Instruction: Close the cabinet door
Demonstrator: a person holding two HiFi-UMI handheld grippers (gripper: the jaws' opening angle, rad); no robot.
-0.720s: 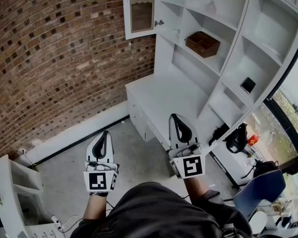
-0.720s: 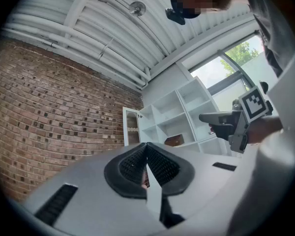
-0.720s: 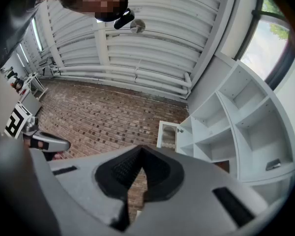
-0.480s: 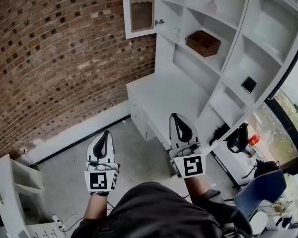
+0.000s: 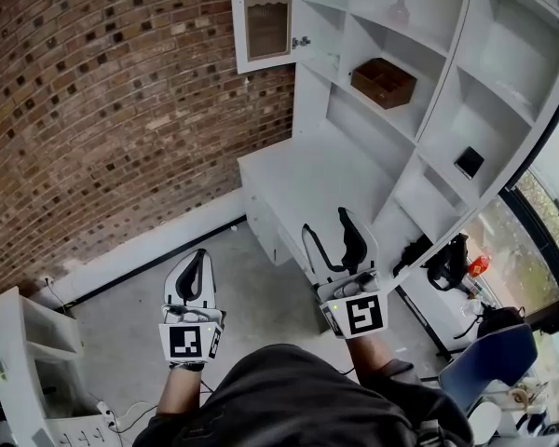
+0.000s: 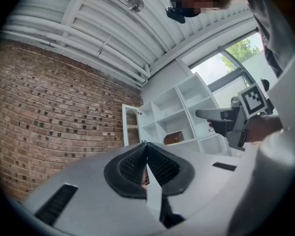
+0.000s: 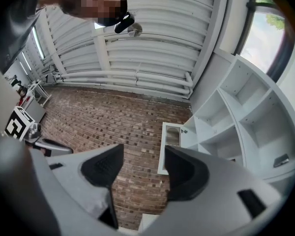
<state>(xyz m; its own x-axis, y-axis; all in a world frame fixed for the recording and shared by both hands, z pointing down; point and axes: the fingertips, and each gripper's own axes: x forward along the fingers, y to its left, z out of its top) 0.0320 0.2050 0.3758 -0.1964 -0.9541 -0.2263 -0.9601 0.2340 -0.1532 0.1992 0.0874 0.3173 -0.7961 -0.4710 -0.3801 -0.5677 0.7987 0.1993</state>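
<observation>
The white cabinet door (image 5: 265, 17), with a glass panel and a small knob (image 5: 299, 42), stands swung open at the top left of the shelving unit (image 5: 419, 91), against the brick wall. It also shows far off in the left gripper view as the cabinet door (image 6: 130, 127), and in the right gripper view as the cabinet door (image 7: 172, 149), framed between the jaws. My left gripper (image 5: 196, 254) is shut and empty, low over the floor. My right gripper (image 5: 326, 223) is open with nothing between its fingers, over the counter's front edge. Both are far below the door.
A brown wooden box (image 5: 382, 82) sits in a shelf compartment, a small black item (image 5: 467, 162) in another. The white counter (image 5: 307, 175) juts out below the shelves. Brick wall (image 5: 102, 91) at left, small white shelf unit (image 5: 19, 343) bottom left, blue chair (image 5: 489, 352) bottom right.
The right gripper's jaws have opened from shut; nothing is between them. The left gripper has stayed in place and shut.
</observation>
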